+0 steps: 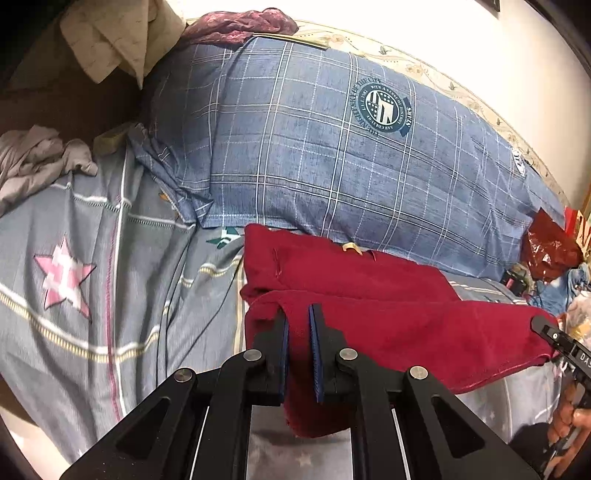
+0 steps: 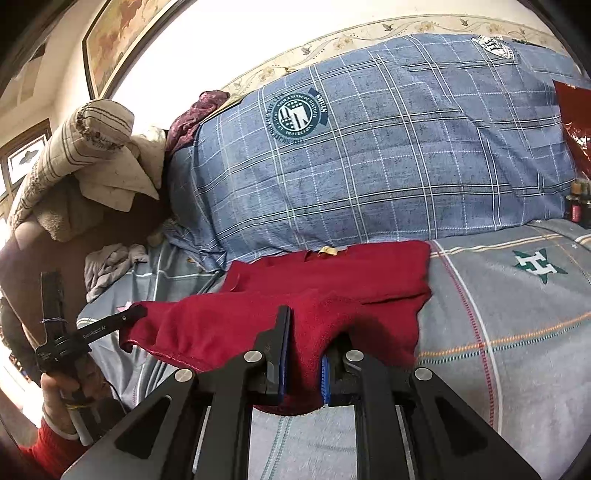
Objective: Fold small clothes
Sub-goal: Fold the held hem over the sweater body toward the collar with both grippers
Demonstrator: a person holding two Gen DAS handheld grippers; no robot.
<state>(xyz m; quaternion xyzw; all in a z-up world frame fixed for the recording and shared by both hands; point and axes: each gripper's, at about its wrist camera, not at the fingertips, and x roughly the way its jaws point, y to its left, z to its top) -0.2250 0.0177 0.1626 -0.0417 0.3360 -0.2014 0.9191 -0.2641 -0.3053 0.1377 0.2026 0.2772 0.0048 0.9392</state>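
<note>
Both grippers, left gripper [image 1: 298,332] and right gripper [image 2: 306,343], pinch the red garment [image 1: 369,266] at lower centre; carry the edge level toward the pillow [image 1: 332,147].

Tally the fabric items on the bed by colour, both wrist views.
Red: 1, the red garment, gripped by left tool and right tool
Blue plaid: 1, pillow
Grey: 1, crumpled cloth
Maroon: 1, patterned cloth
Total: 4

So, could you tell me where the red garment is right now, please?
The red garment lies on the bed sheet in front of the plaid pillow, centre of both views; its near edge is lifted by the left tool and right tool.
</note>
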